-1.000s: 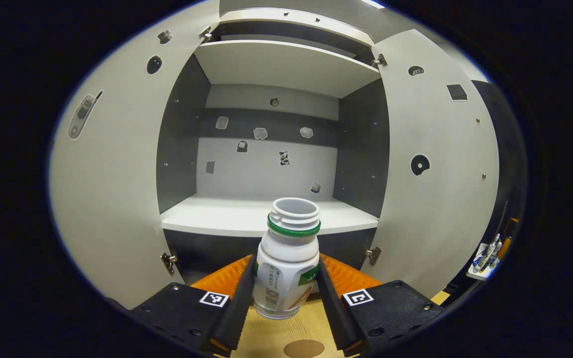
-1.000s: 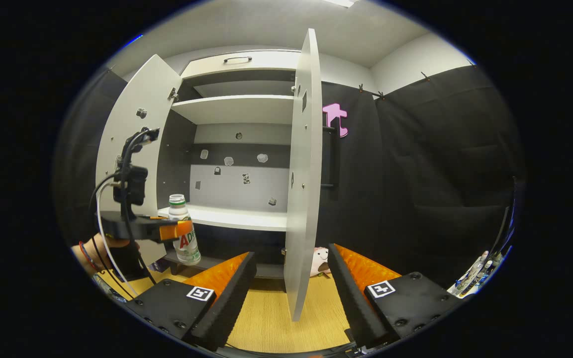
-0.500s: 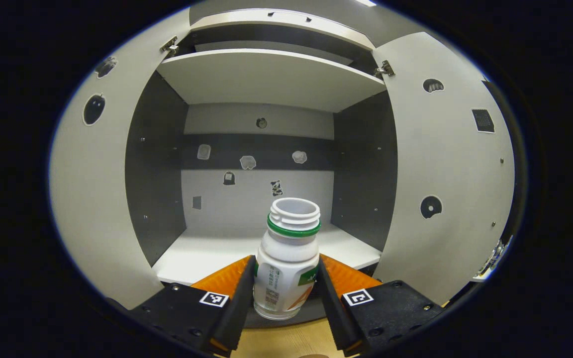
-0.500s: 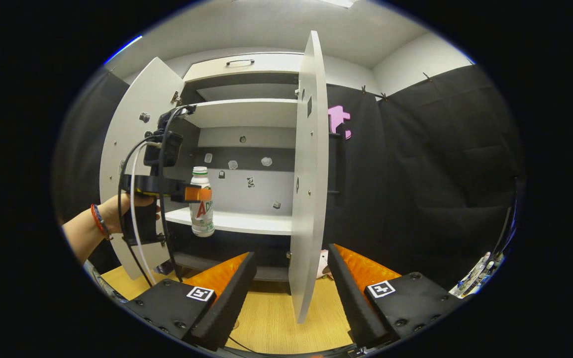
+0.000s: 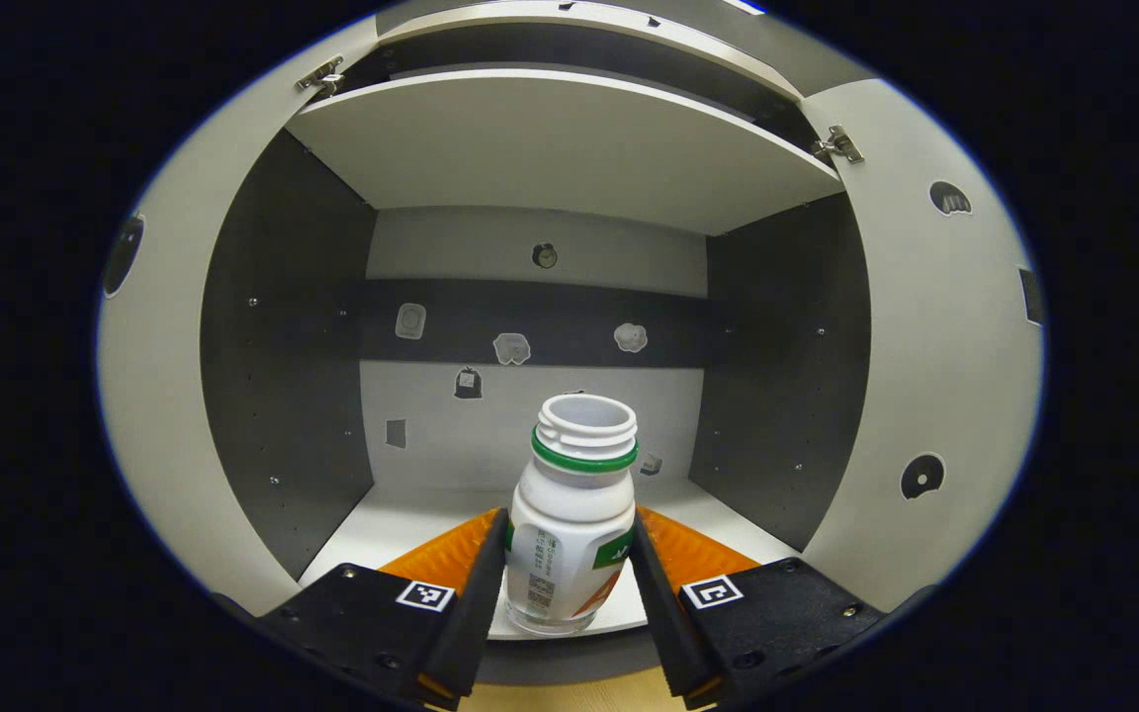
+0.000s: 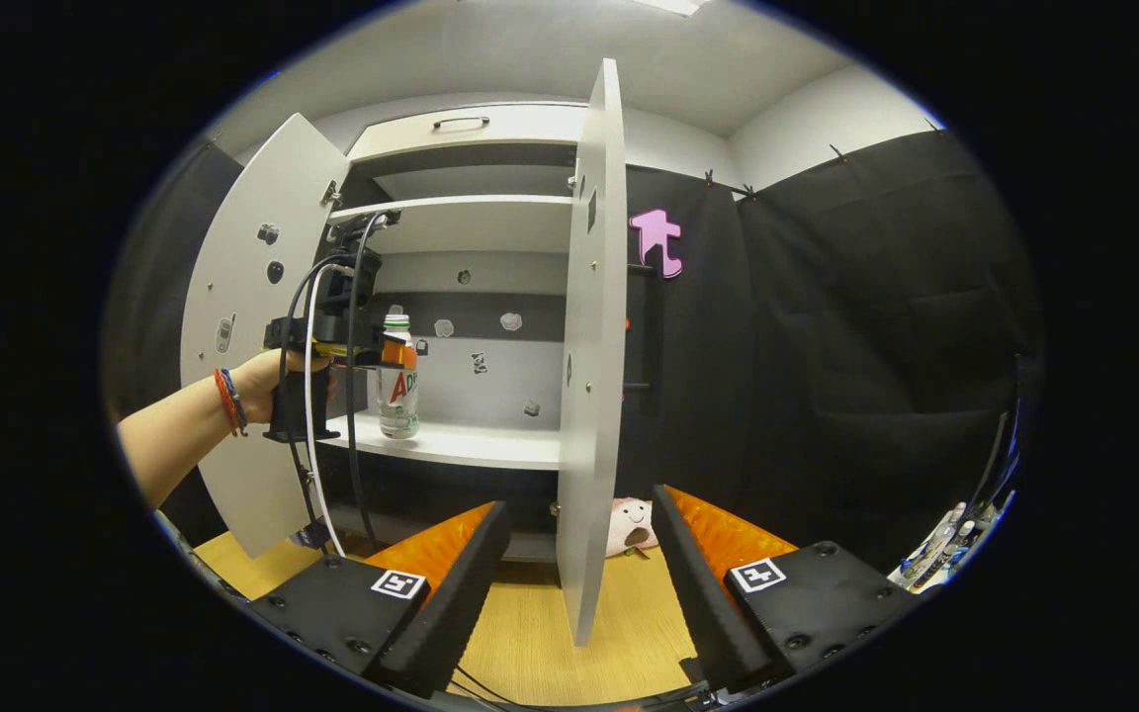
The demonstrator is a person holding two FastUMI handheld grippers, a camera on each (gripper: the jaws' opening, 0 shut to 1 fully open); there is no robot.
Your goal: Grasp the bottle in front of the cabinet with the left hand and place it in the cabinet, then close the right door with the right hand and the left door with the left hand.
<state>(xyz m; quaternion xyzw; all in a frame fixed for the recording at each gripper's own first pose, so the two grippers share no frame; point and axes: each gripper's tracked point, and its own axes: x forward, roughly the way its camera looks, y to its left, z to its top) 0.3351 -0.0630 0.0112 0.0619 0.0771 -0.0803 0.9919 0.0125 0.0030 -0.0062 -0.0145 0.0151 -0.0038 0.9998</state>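
Bottle (image 5: 569,524) pinched upright in left hand-held gripper (image 5: 568,583) over cabinet shelf (image 5: 382,524); right hand-held gripper (image 6: 579,583) gapes empty.

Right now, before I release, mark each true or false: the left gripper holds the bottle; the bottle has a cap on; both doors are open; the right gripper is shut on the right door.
1. The left gripper holds the bottle: true.
2. The bottle has a cap on: false, its mouth is open.
3. The left door and right door are open: true.
4. The right gripper is shut on the right door: false, it is open and holds nothing.
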